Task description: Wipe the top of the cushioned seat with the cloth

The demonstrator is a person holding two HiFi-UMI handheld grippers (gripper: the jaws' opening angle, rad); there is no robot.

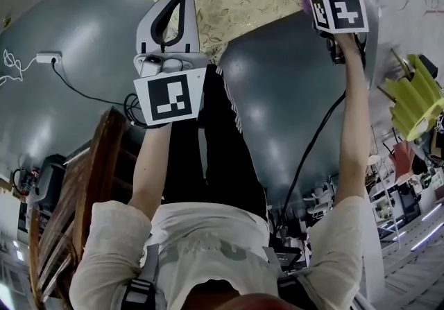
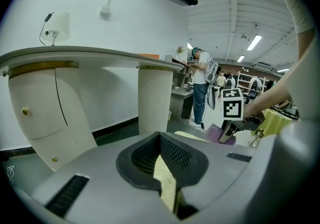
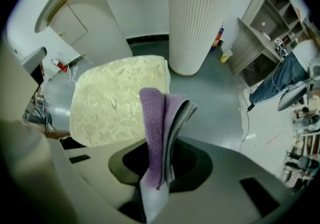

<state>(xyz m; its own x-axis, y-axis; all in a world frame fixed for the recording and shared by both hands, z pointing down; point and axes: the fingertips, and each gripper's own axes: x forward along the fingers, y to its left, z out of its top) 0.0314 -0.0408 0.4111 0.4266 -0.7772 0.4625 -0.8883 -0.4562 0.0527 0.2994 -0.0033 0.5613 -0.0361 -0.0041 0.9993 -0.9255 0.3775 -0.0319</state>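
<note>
Cushioned seat (image 3: pixel 117 100): pale, with a leaf pattern. It lies beyond the right jaws and off to their left, apart from them. Its top is bare and looks not yet wiped.

Cloth (image 3: pixel 161 123): purple and folded. It stands out past the right jaw tips as a narrow upright flap, clear of the seat.

Right gripper (image 3: pixel 159 160): the jaws are closed on the cloth's lower fold, and only a thin strip looks pinched.

Left gripper (image 2: pixel 161 154): the jaws are drawn together to a slit. Seat fabric shows through the slit, but I cannot tell whether any of it is caught. The seat's near edge lies just past the tips.

Fluted column (image 3: pixel 200 17): stands just beyond the seat's far edge, ahead of the right jaws.

Risk, slip: a narrow pinch and a draggy woven cover could pull the cloth out mid-stroke.

Risk, scrape: if the flap folds back under pressure, the bare jaw tips would likely rub the fabric.

Risk, shift: the seat may slide on the smooth floor (image 3: pixel 220 97) if nothing steadies it.

Risk, knock: a long forward stroke could run the right jaws into the column. A stroke to the left could meet the left gripper.
</note>
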